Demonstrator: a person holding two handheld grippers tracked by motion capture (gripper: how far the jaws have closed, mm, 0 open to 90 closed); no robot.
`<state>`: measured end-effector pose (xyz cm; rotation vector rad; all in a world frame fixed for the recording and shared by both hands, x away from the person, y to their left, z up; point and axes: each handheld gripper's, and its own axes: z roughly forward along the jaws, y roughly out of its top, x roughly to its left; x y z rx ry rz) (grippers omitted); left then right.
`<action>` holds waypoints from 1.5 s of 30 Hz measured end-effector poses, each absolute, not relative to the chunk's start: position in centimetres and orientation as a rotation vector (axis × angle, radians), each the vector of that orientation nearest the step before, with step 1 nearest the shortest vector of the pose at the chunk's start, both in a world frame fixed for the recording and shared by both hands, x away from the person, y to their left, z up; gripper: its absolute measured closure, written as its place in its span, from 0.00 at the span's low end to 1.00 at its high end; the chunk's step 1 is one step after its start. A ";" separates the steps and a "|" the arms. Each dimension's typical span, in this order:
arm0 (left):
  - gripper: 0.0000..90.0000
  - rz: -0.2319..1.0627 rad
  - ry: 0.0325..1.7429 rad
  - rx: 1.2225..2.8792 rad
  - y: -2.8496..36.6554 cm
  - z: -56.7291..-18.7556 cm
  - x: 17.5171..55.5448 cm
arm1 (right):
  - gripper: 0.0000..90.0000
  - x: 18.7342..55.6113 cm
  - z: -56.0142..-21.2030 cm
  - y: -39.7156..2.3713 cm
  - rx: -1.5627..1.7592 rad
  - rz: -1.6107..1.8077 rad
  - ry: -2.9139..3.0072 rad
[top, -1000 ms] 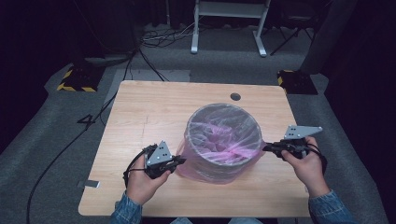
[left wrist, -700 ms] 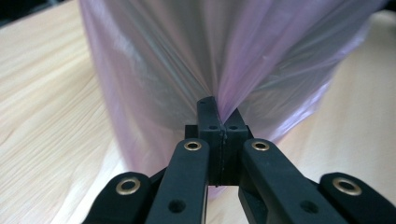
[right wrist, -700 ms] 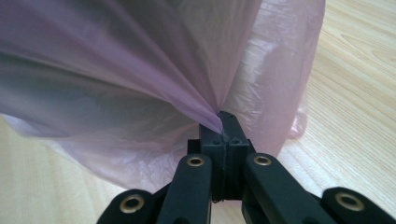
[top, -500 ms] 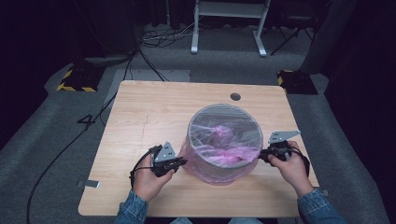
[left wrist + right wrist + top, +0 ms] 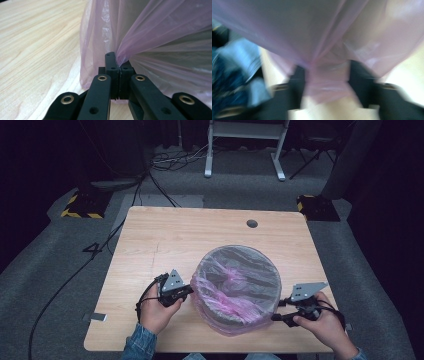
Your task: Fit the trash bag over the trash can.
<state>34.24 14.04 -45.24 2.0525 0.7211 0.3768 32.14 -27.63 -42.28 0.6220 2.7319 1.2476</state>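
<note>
Where the wooden table (image 5: pixel 150 245) nears the person's edge, a grey bin (image 5: pixel 239 270) is seen upright, lined with a thin pink plastic bag (image 5: pixel 227 302) whose skirt is draped down the outside wall. The left gripper (image 5: pixel 186 292) is held against the bin's left side, and its jaws are clamped on a gathered fold of the bag — the film (image 5: pixel 160 32) is drawn taut from that pinch. At the bin's right, the right gripper (image 5: pixel 278 316) has just been opened; a strip of bag (image 5: pixel 325 80) is left between its parted jaws, though the picture is blurred.
</note>
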 end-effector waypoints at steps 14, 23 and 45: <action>0.93 0.386 0.677 1.992 14.6 -43.7 33.1 | 0.59 36.7 -40.2 -27.3 0.432 1.298 2.644; 0.87 0.391 0.665 1.959 14.9 -43.3 32.8 | 1.00 38.8 -40.6 -27.3 0.507 1.312 2.703; 1.00 0.366 0.568 2.045 13.8 -43.0 32.3 | 1.00 39.6 -41.2 -29.4 0.671 1.433 2.627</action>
